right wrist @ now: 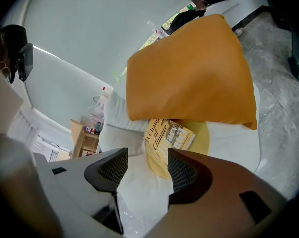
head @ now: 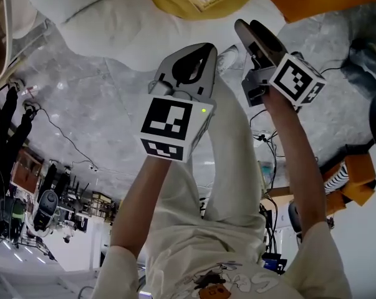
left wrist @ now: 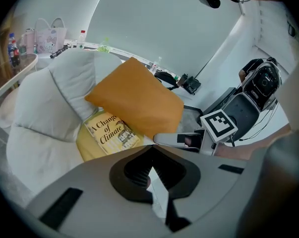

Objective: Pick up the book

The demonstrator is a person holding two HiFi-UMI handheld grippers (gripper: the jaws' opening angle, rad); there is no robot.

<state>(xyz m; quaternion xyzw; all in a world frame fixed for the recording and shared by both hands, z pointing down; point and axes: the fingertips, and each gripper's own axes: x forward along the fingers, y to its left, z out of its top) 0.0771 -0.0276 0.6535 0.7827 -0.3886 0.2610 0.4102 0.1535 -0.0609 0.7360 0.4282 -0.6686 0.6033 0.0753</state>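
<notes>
Right gripper view | right hand-held gripper (right wrist: 145,165) released, empty | left hand-held gripper (left wrist: 150,155) clenched | book (right wrist: 169,134) partly under orange cushion (right wrist: 194,73)

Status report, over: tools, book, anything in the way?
Left tool shut, empty. Right tool open, empty. Book untouched on yellow cushion. Orange pillow overlaps its far edge.

Yellow paperback book (right wrist: 168,134) lies on yellow round cushion (right wrist: 200,139), that on white padded seat (right wrist: 233,150). Orange square fabric cushion (right wrist: 189,78) overlaps book's far edge. White fabric pillow (left wrist: 55,98) left of book. Wooden side table (right wrist: 85,139) far left, beyond seat.
</notes>
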